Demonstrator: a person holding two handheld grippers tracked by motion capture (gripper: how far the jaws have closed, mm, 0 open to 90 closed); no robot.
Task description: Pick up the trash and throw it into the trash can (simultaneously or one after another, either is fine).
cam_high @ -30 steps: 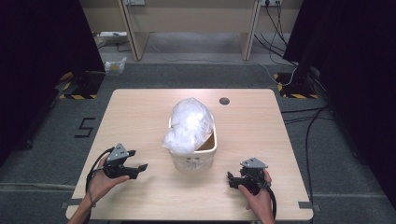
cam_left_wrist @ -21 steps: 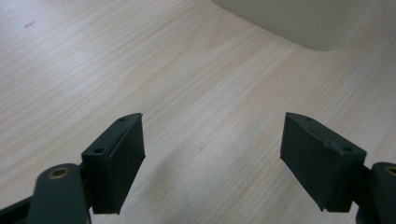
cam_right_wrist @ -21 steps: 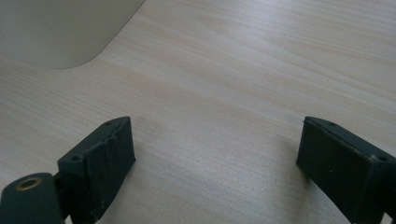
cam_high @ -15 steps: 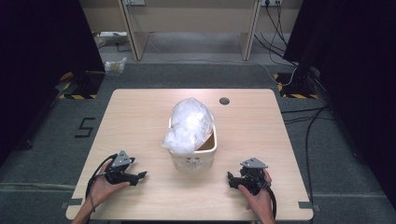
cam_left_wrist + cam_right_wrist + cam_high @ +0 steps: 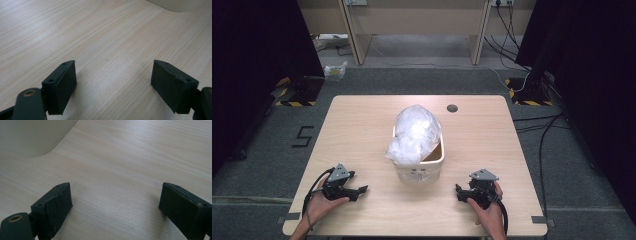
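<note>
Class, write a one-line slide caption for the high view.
Two open hand-held grippers, left and right, rest on the wooden table either side of a bin holding a crumpled plastic bag.

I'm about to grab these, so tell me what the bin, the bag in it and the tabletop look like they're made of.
The bin looks like smooth, matte cream plastic, with rounded corners and an even colour. The bag looks like thin, translucent plastic film, crinkled and catching glossy highlights. The tabletop shows pale wood grain with a soft sheen; whether laminate or solid wood can't be told.
</note>
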